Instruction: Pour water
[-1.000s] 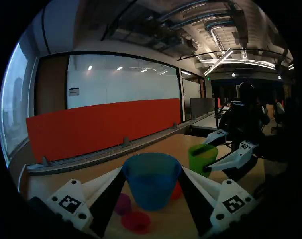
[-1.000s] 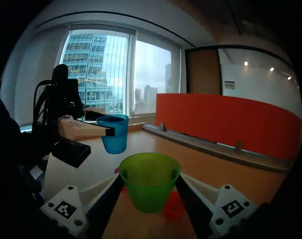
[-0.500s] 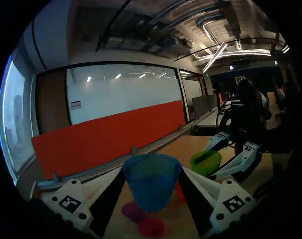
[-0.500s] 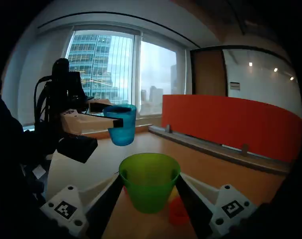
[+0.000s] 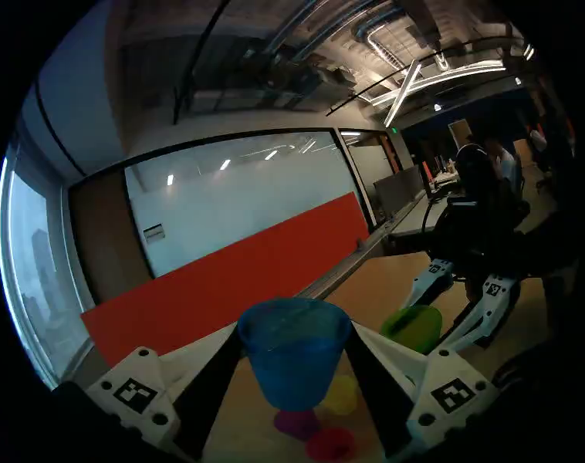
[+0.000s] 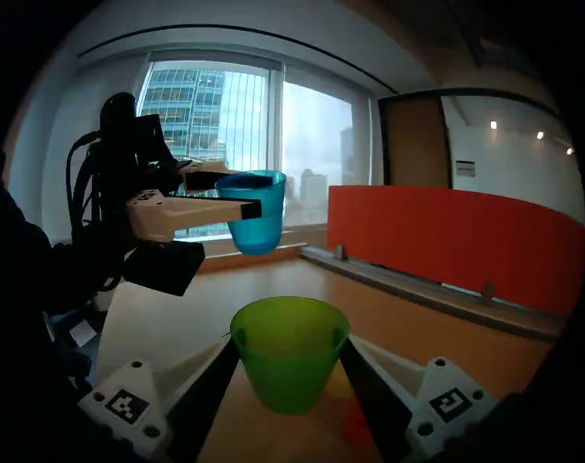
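My left gripper (image 5: 294,361) is shut on a blue plastic cup (image 5: 294,351), held upright above the wooden table (image 5: 373,289). From the right gripper view that blue cup (image 6: 252,210) hangs high at the upper left, in the left gripper (image 6: 246,208). My right gripper (image 6: 290,359) is shut on a green cup (image 6: 290,351), upright and lower than the blue one. In the left gripper view the green cup (image 5: 412,327) sits to the right and below, between the right gripper's (image 5: 427,324) white fingers. I cannot tell from these frames whether either cup holds water.
Small magenta (image 5: 296,423), yellow (image 5: 342,393) and red (image 5: 330,444) cups stand on the table below the blue cup. An orange partition (image 6: 462,239) with a metal rail runs along the table's far edge. Windows (image 6: 215,147) lie to the left, with people and desks far off.
My left gripper has risen with the blue cup, now well above the green cup. The right gripper with the green cup has stayed nearly in place.
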Demonstrator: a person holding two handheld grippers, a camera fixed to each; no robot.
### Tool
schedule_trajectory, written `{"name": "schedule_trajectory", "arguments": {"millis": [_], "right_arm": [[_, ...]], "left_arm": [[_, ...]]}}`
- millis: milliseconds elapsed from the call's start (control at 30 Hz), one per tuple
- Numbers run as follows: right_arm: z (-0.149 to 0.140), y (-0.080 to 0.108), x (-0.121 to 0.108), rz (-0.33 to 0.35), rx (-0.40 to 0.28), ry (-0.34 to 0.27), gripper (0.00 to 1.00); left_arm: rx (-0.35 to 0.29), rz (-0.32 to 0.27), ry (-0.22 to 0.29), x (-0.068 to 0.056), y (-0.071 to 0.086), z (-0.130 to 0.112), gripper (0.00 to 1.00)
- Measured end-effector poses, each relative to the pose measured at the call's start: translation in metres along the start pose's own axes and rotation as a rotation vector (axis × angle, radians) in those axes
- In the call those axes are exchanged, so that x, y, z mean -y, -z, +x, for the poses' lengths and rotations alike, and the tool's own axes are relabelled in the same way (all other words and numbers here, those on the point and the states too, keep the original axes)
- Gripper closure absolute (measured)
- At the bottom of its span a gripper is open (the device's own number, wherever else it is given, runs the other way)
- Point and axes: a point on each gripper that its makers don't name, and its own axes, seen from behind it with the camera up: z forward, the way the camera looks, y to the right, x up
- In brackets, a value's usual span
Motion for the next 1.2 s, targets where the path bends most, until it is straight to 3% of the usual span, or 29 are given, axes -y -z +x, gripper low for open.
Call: {"name": "schedule_trajectory", "arguments": {"millis": [1200], "right_arm": [[0.004,-0.022,0.024,0.073,-0.007,0.017,0.1]], "left_arm": [[-0.006,0.023,-0.345,-0.008,-0.007,0.038,0.12]]}}
